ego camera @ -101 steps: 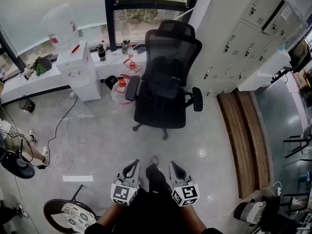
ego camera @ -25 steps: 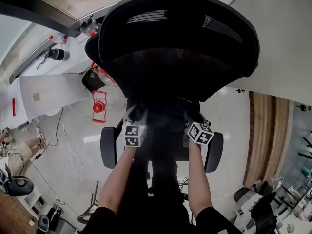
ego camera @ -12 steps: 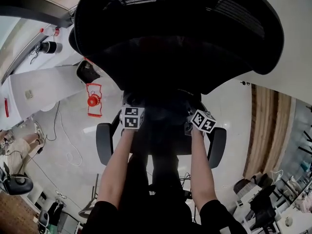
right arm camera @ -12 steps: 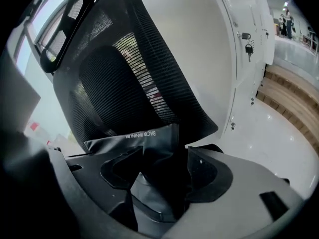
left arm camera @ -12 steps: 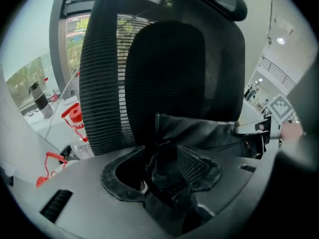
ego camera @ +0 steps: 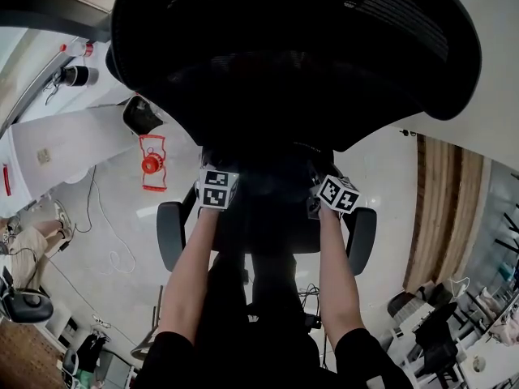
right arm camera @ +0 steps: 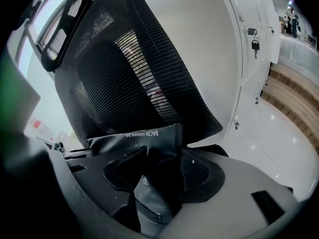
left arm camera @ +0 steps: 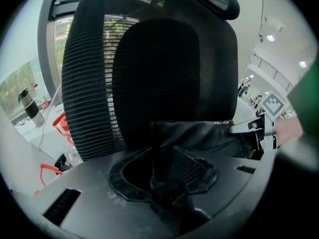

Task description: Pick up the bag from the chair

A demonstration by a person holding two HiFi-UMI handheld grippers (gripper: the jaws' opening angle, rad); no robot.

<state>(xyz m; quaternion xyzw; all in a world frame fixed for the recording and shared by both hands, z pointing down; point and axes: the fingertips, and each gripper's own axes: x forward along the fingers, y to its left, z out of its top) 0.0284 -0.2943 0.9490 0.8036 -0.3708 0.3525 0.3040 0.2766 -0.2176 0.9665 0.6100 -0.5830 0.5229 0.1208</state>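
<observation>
We judge the grasp made and the lift about to begin. Our left gripper [left arm camera: 167, 158] is clamped on the left end of the black bag [left arm camera: 204, 133], which lies across the seat of the chair [ego camera: 292, 47] toward its back edge, just before the mesh backrest [left arm camera: 99, 73], and our right gripper [right arm camera: 159, 171] is clamped on the bag's right end. The next move calls for raising both ends together and drawing back over the seat's front edge, since the left armrest [ego camera: 169, 233], the overhanging backrest and the right armrest [ego camera: 361, 237] close the other three sides.
</observation>
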